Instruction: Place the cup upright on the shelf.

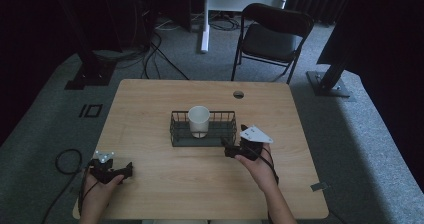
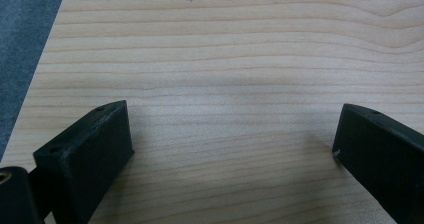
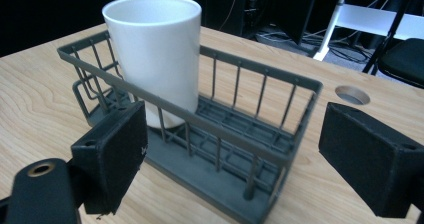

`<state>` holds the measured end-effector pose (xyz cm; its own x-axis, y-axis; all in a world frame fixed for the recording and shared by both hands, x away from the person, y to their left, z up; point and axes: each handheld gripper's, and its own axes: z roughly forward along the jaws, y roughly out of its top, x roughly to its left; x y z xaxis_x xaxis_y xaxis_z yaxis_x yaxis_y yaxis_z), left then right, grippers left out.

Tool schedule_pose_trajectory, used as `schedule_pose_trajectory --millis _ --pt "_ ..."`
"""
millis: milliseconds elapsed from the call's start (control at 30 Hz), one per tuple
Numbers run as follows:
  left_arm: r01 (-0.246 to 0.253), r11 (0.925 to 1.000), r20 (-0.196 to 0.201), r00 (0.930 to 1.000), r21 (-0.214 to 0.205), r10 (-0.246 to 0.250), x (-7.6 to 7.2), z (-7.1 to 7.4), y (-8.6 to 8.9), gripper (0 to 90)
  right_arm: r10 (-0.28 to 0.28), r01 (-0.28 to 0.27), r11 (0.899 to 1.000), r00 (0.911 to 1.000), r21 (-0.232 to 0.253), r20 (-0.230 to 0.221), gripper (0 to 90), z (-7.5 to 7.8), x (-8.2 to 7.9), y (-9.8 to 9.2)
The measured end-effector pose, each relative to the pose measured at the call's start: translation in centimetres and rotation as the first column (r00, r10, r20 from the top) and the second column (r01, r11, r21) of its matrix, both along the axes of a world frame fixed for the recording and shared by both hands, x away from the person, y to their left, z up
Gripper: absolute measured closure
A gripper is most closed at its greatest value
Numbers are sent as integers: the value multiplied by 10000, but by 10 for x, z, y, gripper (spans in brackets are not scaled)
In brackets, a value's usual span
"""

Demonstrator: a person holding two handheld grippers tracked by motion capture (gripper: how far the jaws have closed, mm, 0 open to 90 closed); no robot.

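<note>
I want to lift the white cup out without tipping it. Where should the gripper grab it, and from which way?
Grip the white cup by its upper wall, coming from above, one jaw on each side. It stands upright in the wire basket and rises well over the rim, so that part is free; the basket bars block its lower half. The right gripper is open and close by.

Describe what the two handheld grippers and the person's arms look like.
Both are black two-jaw tools. The left gripper carries a small grey three-cornered plate with dots on top, the right gripper a larger pale one. In the gripper views the jaws are thick black rectangular blocks with small holes, a brass-coloured ring near the left base. Thin black cables trail back along the bare forearms; no sleeves show.
</note>
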<state>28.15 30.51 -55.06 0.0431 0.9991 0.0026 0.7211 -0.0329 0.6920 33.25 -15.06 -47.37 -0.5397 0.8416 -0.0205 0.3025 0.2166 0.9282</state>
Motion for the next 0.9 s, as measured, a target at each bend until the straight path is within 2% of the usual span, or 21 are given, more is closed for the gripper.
schedule_pose_trajectory --millis 367,733,900 --pt "4 10000 -5 10000 5 -4 0 0 0 27 -321 313 9992 9990 -247 -316 119 -18 -7 -26" --pt "5 10000 -5 10000 7 -5 0 0 0 27 -1012 1000 9948 9907 -184 -910 119 -39 -9 -60" --pt "5 10000 -3 10000 6 -5 0 0 0 27 -1093 1089 9940 9879 -96 -1101 119 -44 -10 -70"
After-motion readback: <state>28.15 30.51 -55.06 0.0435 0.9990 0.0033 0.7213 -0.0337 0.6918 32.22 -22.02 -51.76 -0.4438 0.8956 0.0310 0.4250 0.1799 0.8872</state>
